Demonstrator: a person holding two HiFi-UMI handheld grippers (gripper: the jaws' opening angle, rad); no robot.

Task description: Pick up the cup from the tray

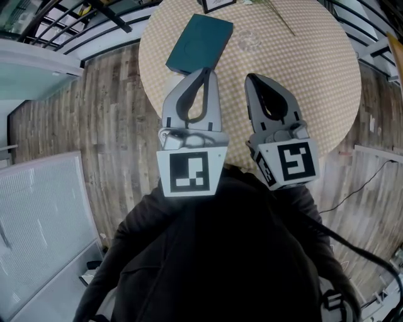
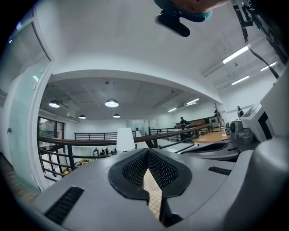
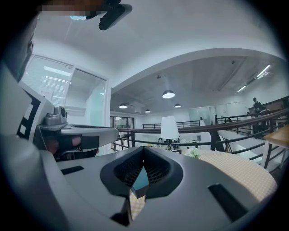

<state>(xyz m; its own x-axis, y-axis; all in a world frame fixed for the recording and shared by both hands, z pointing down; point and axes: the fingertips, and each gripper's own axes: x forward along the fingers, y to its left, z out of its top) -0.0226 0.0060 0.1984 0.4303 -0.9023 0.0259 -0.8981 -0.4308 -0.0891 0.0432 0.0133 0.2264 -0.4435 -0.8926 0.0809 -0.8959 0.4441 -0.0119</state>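
Note:
A dark teal rectangular tray lies on the far left part of a round table with a beige checked cloth. To its right a faint clear round shape rests on the cloth; it may be a glass cup, and it is not on the tray. My left gripper hangs above the table's near part, just short of the tray, shut and empty. My right gripper is beside it, also shut and empty. In the left gripper view the jaws meet over checked cloth. A sliver of the tray shows below the right gripper.
A picture frame and a thin plant stem stand at the table's far edge. Wooden floor surrounds the table, with a black railing at far left. A white lamp stands on the table. A cable crosses the floor at right.

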